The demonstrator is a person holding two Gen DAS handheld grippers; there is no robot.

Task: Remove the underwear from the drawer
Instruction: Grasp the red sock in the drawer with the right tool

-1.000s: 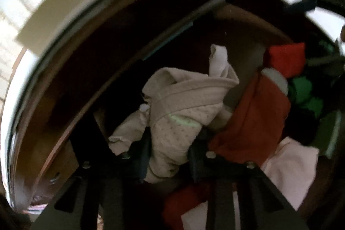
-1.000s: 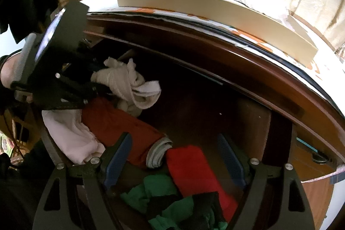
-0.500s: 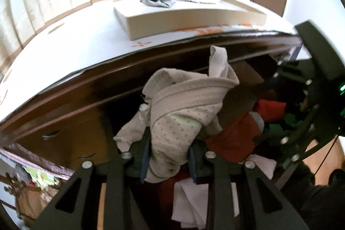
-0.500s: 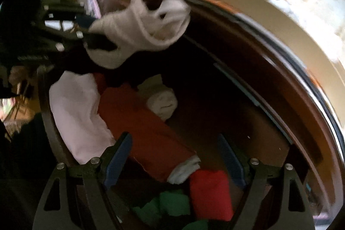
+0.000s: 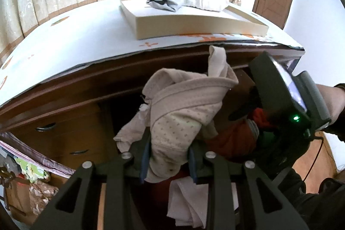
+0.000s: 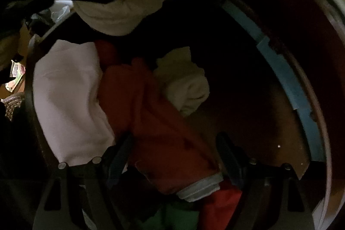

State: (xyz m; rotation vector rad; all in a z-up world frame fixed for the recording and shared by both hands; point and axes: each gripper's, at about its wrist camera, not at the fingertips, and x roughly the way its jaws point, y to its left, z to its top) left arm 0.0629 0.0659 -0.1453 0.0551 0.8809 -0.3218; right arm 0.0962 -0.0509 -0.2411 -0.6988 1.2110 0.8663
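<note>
Left wrist view: the left gripper (image 5: 169, 156) is clamped on a beige dotted cotton undergarment with a ribbed waistband (image 5: 185, 109); both pads press the fabric, and the bundle stands up from the jaws, its loose strap end rising toward the white-covered dresser top (image 5: 86, 36). The garment hangs above the open dark wooden drawer (image 5: 120, 87), clear of the remaining clothes, and the shallow cream tray (image 5: 189, 23) on the dresser top lies beyond it. The gripper angles downward. The right-hand device appears at the right edge, reaching into the drawer. Right wrist view: the right gripper (image 6: 172, 158) points steeply down into the drawer with its jaws wide apart, gripping nothing; a long red garment with a grey cuff (image 6: 163, 126) lies directly between and below the fingers, its long axis running diagonally from upper left to lower right. A pale pink folded cloth (image 6: 69, 96) lies to its left, a cream rolled piece (image 6: 185, 83) just beyond. The right hand is judged nearer the next item.
</note>
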